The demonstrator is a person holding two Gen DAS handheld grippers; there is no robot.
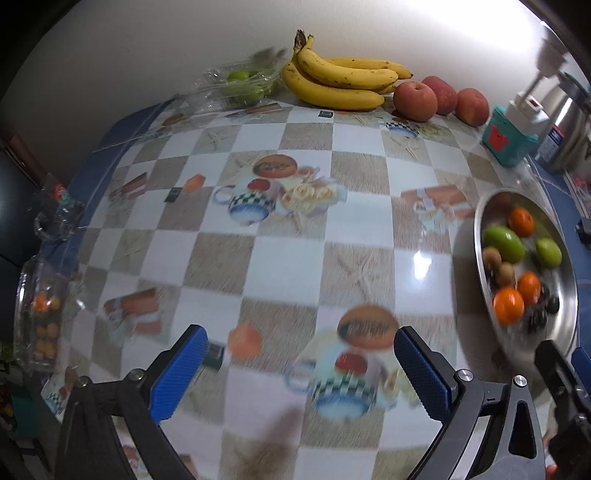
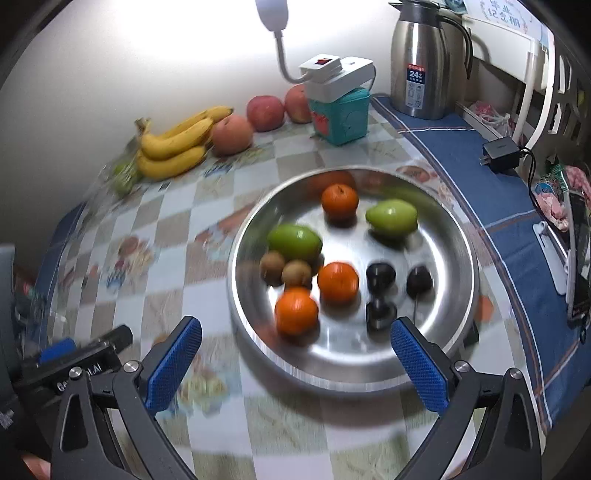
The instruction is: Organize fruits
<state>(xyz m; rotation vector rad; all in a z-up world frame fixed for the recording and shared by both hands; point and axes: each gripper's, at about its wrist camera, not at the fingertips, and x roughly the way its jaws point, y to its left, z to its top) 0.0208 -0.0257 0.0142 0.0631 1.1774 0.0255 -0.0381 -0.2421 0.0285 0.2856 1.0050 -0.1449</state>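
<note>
Left wrist view looks down on a checkered tablecloth (image 1: 280, 258) printed with cups and starfish; the left gripper (image 1: 299, 373) hangs over a bare stretch of it with its blue-padded jaws spread wide and nothing between them. Along the far wall lie a bunch of bananas (image 1: 343, 83), three apples (image 1: 415, 100) just to their right, and a clear plastic bag of green fruit (image 1: 240, 83) to their left. A teal box (image 1: 508, 138) with a white power adapter on top stands beyond the apples. At the left edge sit a clear bottle (image 1: 59, 210) and a clear container of small orange fruit (image 1: 42, 321), both blurred. The steel bowl (image 1: 569, 295) sits at the right, well apart from the left jaws. Right wrist view shows the right gripper (image 2: 295, 369), also fully open and empty, poised just above the near rim of that bowl, with the right pad overlapping the rim in the picture; whether it touches cannot be told. Inside the bowl lie three oranges (image 2: 338, 282), two green fruits (image 2: 391, 217), two brown kiwis (image 2: 295, 272) and three dark plums (image 2: 380, 275), loosely scattered. Behind the bowl stand the teal box, a gooseneck lamp (image 2: 277, 22) and a steel thermos jug (image 2: 421, 62); a black charger (image 2: 498, 151) lies on the blue cloth border (image 2: 491, 206) to the right.
</note>
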